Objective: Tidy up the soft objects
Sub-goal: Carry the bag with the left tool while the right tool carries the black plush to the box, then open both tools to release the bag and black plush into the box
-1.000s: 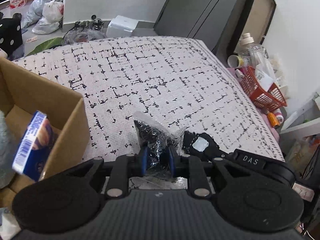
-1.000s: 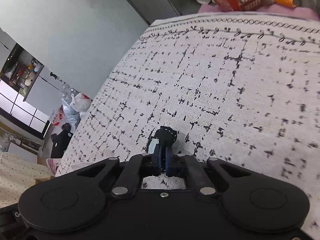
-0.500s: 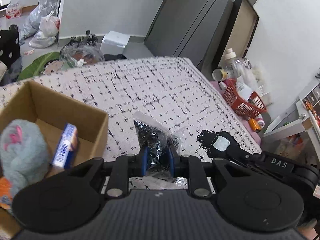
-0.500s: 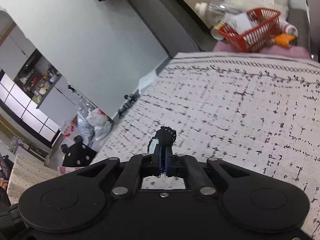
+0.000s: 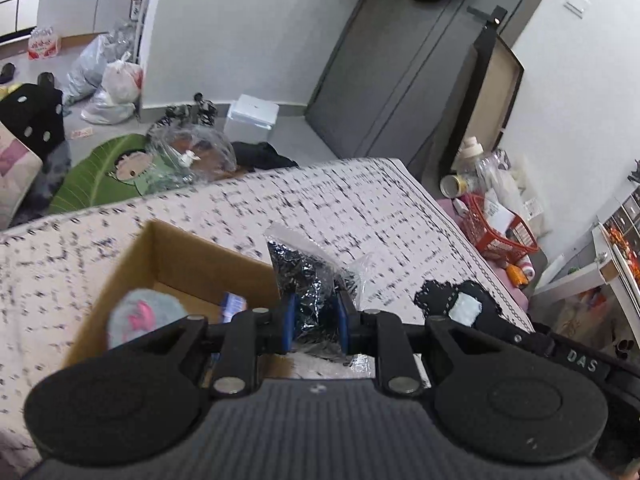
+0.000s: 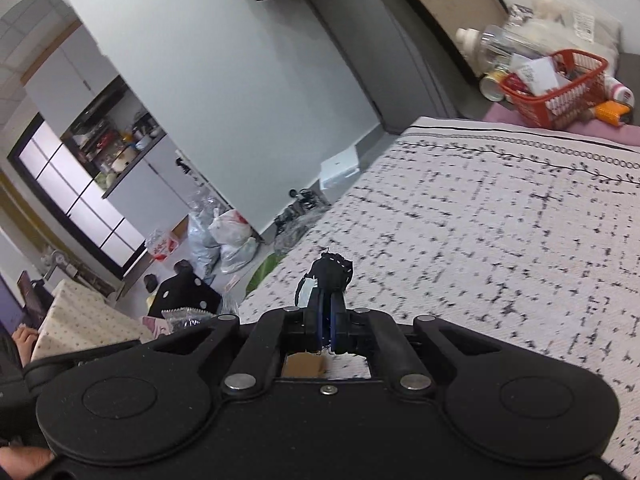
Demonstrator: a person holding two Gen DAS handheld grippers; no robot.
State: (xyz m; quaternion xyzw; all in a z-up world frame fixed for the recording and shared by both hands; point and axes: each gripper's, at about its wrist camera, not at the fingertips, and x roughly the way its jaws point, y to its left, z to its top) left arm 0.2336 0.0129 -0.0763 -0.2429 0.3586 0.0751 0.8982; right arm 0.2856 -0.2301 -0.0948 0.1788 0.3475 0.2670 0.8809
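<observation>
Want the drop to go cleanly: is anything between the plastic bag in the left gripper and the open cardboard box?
Nothing visible does. The left gripper holds the plastic bag beside the cardboard box; its top is open.

Cluttered home bedroom: bed (image 5: 360, 208), wardrobe (image 5: 392, 72)

Pale walls (image 5: 240, 32), dark grey wardrobe (image 5: 384, 80), grey floor (image 5: 292, 136); kitchen shelving (image 6: 116, 148) beyond archway, possibly.
</observation>
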